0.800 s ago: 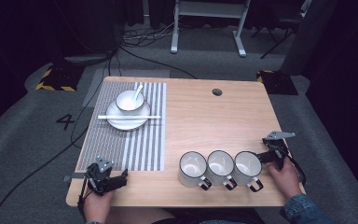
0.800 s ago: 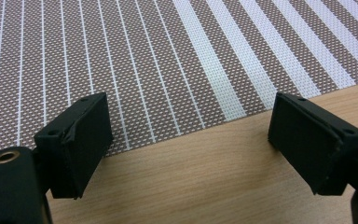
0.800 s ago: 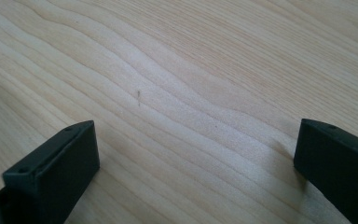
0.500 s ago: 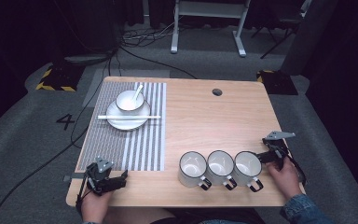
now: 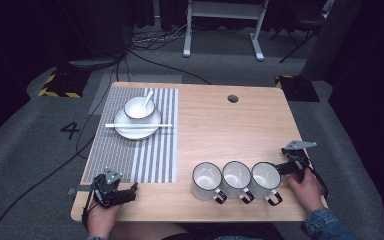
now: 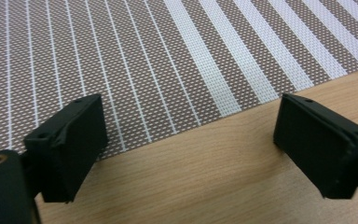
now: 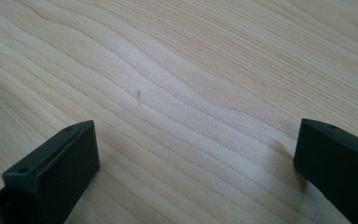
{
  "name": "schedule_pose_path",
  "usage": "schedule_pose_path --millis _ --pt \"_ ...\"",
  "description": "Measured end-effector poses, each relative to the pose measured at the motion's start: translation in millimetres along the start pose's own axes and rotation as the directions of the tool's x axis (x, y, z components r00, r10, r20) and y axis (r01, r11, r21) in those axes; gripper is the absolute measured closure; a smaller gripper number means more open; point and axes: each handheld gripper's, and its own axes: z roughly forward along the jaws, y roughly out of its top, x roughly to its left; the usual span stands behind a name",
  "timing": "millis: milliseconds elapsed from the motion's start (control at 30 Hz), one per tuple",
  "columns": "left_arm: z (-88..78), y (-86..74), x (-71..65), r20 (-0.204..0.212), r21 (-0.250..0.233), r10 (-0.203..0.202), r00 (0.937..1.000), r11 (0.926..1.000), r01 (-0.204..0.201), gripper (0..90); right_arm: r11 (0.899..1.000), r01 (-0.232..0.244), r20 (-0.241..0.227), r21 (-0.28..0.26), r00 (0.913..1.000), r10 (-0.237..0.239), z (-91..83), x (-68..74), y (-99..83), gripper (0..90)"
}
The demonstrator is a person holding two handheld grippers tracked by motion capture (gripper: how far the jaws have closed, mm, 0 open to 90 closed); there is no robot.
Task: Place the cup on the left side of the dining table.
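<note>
Three white mugs stand in a row near the table's front edge: one on the left (image 5: 206,179), one in the middle (image 5: 235,176) and one on the right (image 5: 265,177). My right gripper (image 5: 285,166) rests on the wood just right of the rightmost mug, open with nothing between its jaws (image 7: 191,154). My left gripper (image 5: 127,191) lies at the front left corner, open, its jaws straddling the near edge of the striped placemat (image 6: 135,65). On the placemat (image 5: 140,145) sits a white plate (image 5: 130,131) with a bowl (image 5: 139,107), a spoon (image 5: 147,98) and chopsticks (image 5: 137,125).
The wooden table (image 5: 220,125) has a round cable hole (image 5: 233,98) at the back. Bare wood lies between the placemat and the right edge. Cables (image 5: 145,45) and a desk frame (image 5: 220,30) stand on the floor beyond.
</note>
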Motion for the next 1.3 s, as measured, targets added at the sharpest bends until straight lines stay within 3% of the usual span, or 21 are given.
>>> schedule_pose_path --millis 367,467,500,533,600,767,900,1000,1067,1100,1133,1167,1233,1300 --pt "-0.6 0.8 1.7 0.018 0.01 0.009 0.9998 0.9999 -0.009 8.2 1.0 0.0 0.0 0.0 1.0 0.0 0.0 0.0 0.0 0.2" --pt "-2.4 1.1 4.3 0.038 -0.003 -0.022 0.999 0.9998 0.022 10.3 1.0 -0.006 -0.001 0.002 1.0 0.006 -0.2 0.5 0.2 0.2" --pt "-4.2 1.7 6.3 0.077 -0.022 -0.049 0.9958 0.9984 0.051 15.0 1.0 -0.004 0.0 0.001 1.0 0.004 -0.1 0.3 0.1 0.2" --pt "-4.2 1.7 6.3 0.077 -0.022 -0.049 0.9958 0.9984 0.051 14.5 1.0 -0.004 0.0 0.001 1.0 0.004 -0.1 0.3 0.1 0.2" --pt "-9.1 2.9 6.1 0.058 -0.075 -0.039 0.9976 0.9962 0.044 14.2 1.0 -0.001 0.0 0.0 1.0 0.001 0.0 0.0 0.1 0.2" --pt "-16.1 4.7 2.7 0.038 -0.142 -0.039 0.9985 0.9889 0.044 12.9 1.0 -0.001 0.0 0.001 1.0 0.001 0.0 0.1 0.1 0.2" --pt "-24.2 5.7 1.0 0.021 -0.221 -0.042 0.9989 0.9741 0.046 12.8 1.0 -0.002 0.0 0.001 1.0 0.002 0.0 0.1 0.1 0.2" --pt "-30.9 6.7 -2.1 0.053 -0.272 -0.058 0.9969 0.9598 0.071 12.9 1.0 0.0 0.0 0.0 1.0 0.0 0.0 0.0 0.0 0.2" --pt "-36.2 7.4 -6.6 0.056 -0.318 -0.06 0.9967 0.945 0.074 12.9 1.0 -0.001 0.0 0.001 1.0 0.001 -0.1 0.1 0.1 0.2" --pt "-36.2 7.4 -6.6 0.056 -0.318 -0.06 0.9967 0.945 0.074 12.9 1.0 -0.001 0.0 0.001 1.0 0.001 -0.1 0.1 0.1 0.2" --pt "-38.9 7.9 -7.9 0.048 -0.329 -0.05 0.9976 0.9423 0.063 12.9 1.0 0.0 0.0 0.0 1.0 0.0 0.0 0.0 0.0 0.2" --pt "-43.1 9.0 -11.1 0.038 -0.364 -0.043 0.9983 0.93 0.054 12.9 1.0 -0.002 0.0 0.001 1.0 0.002 -0.1 0.2 0.1 0.2" --pt "-45.6 9.5 -12.2 0.026 -0.375 -0.036 0.999 0.9262 0.043 12.9 1.0 -0.003 0.0 0.001 1.0 0.003 -0.1 0.3 0.1 0.2" --pt "-50.9 10.3 -15.3 0.004 -0.408 -0.036 0.9993 0.9125 0.035 13.1 1.0 -0.004 0.0 0.002 1.0 0.004 -0.2 0.4 0.2 0.2"
